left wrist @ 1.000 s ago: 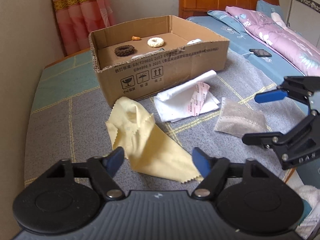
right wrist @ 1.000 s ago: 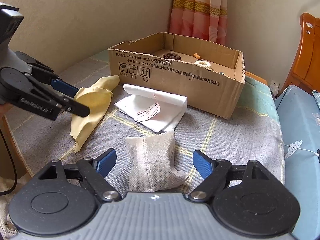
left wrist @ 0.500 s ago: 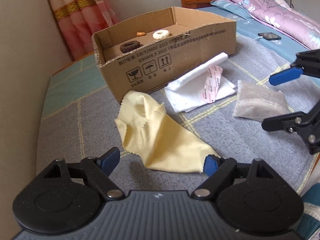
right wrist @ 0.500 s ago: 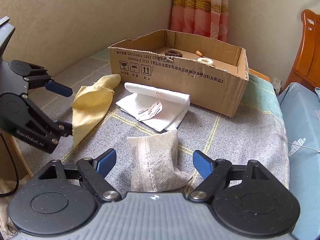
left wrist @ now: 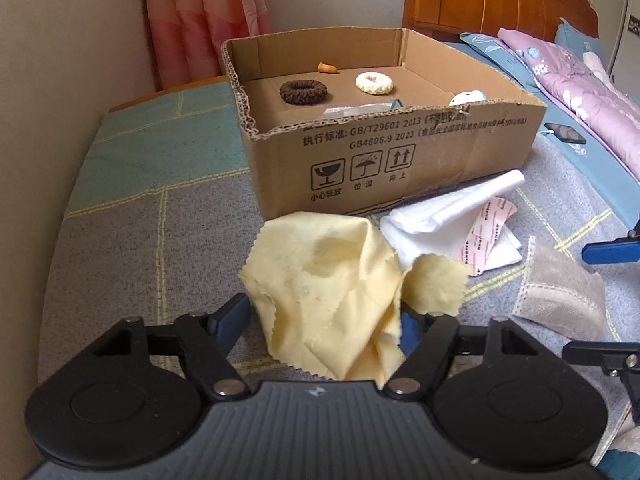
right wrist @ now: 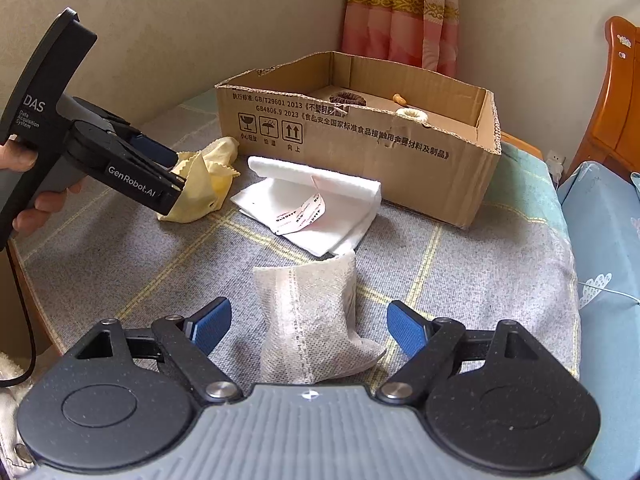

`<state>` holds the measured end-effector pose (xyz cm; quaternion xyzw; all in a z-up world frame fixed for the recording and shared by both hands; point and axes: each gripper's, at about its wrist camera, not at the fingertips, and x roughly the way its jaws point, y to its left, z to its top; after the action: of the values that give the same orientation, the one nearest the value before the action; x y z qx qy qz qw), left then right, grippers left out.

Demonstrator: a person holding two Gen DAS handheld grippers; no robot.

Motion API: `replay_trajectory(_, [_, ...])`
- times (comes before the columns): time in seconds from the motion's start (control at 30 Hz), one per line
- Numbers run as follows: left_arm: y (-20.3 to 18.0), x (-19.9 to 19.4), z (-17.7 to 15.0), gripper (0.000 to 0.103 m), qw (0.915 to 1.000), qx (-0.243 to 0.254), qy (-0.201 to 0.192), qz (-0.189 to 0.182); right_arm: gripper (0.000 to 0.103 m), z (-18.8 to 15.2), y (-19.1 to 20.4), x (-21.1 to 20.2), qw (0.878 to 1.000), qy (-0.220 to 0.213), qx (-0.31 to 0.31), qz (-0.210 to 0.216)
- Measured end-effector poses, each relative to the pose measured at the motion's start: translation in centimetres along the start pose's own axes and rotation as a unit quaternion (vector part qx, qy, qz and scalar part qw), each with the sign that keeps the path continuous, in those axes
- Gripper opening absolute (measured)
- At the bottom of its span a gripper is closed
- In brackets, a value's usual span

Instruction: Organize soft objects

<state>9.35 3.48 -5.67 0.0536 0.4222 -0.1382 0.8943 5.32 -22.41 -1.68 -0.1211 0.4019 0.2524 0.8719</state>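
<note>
My left gripper [left wrist: 324, 320] is shut on the yellow cloth [left wrist: 332, 280], which bunches up between the blue pads in front of the cardboard box [left wrist: 400, 160]. It also shows in the right wrist view [right wrist: 172, 176], with the yellow cloth [right wrist: 208, 184] lifted off the grey blanket. My right gripper [right wrist: 308, 324] is open, its pads on either side of a grey sachet [right wrist: 312, 320] lying on the blanket, not touching it. A folded white cloth [right wrist: 316, 208] with a pink label lies between the sachet and the box.
The box [right wrist: 360, 132] holds a brown ring [left wrist: 303, 91], a cream ring [left wrist: 375, 83], a small orange piece [left wrist: 326, 67] and other small items. A wall runs on the left, a curtain [left wrist: 200, 20] behind, a bed [left wrist: 580, 80] with a phone [left wrist: 564, 133] on the right.
My left gripper moved forward and closed on the yellow cloth, bunching and lifting it. My right gripper stayed open around the sachet.
</note>
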Motion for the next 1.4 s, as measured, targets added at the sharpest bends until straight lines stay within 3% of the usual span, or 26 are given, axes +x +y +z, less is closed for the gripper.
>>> replay_trajectory(0.13, [-0.6, -0.3, 0.0, 0.036, 1.0, 0.006, -0.004, 0.002, 0.088, 0.0, 0.1, 0.3, 1.0, 0.004, -0.003, 0.008])
replay_trajectory(0.2, [-0.9, -0.2, 0.3, 0.028, 1.0, 0.007, -0.003, 0.003, 0.088, -0.1, 0.2, 0.4, 1.0, 0.006, -0.005, 0.01])
replay_trajectory(0.43, [-1.0, -0.8, 0.3, 0.019, 0.9999, 0.007, -0.005, 0.005, 0.088, -0.1, 0.4, 1.2, 1.0, 0.01, -0.007, 0.011])
replay_trajectory(0.53, [-1.2, -1.3, 0.2, 0.018, 0.9999, 0.013, -0.007, 0.006, 0.079, 0.0, 0.6, 1.6, 1.0, 0.016, -0.014, 0.002])
replay_trajectory(0.7, [-1.5, -2.0, 0.2, 0.014, 0.9996, 0.025, -0.01, 0.004, 0.052, 0.3, 0.9, 1.3, 1.0, 0.012, -0.02, -0.008])
replay_trajectory(0.9, [-1.8, -3.1, 0.2, 0.009, 0.9993, 0.033, -0.014, -0.001, 0.035, 0.5, 0.8, 0.6, 1.0, 0.006, -0.022, -0.018])
replay_trajectory(1.2, [-2.1, -5.4, 0.4, 0.006, 0.9983, 0.045, -0.036, 0.0, 0.034, 0.7, 0.7, -0.8, 0.999, -0.008, -0.026, -0.028])
replay_trajectory(1.4, [-1.4, -4.3, 0.0, 0.007, 0.999, 0.033, -0.024, 0.018, 0.034, 0.6, 0.9, -1.2, 0.999, -0.013, -0.027, -0.026])
